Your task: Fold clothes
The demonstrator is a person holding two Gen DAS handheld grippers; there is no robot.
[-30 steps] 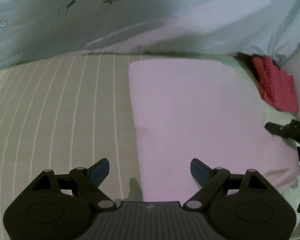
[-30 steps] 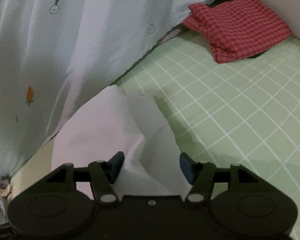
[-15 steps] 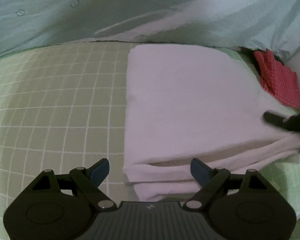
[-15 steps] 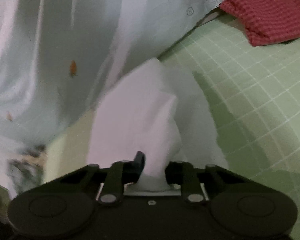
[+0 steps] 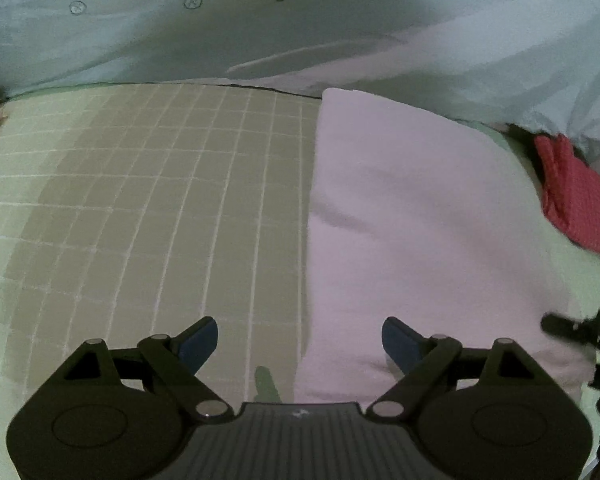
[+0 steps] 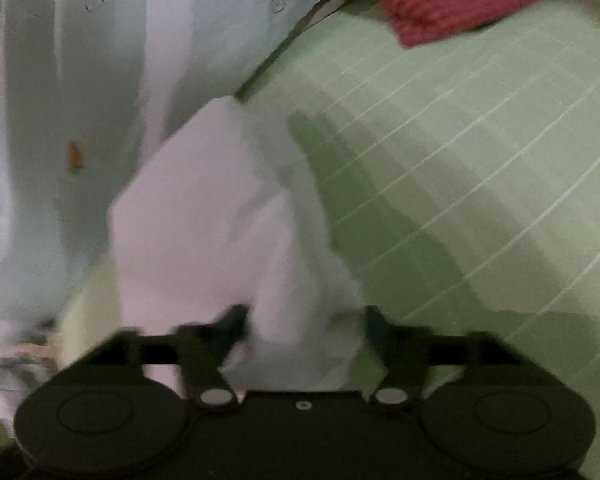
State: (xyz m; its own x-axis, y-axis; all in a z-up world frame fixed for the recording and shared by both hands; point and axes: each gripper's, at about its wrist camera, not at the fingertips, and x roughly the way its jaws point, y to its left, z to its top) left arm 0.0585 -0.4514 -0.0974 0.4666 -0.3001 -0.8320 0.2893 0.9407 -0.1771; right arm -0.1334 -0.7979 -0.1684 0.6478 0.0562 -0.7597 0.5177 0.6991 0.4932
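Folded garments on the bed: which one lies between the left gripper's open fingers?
The pale pink garment: its near edge sits between the left gripper fingers. The red checked one lies farther off, by the pale blue bedding.

Bare green checked sheet (image 5: 148,208) on the bed lies open to the left of the pale folded cloth (image 5: 420,220), giving a gripper free passage there. At the far side, the light blue quilt (image 5: 260,32) rises like a wall and blocks the way. A red checked cloth (image 5: 576,200) sits near the far right edge, with open sheet (image 6: 480,152) in front of it.
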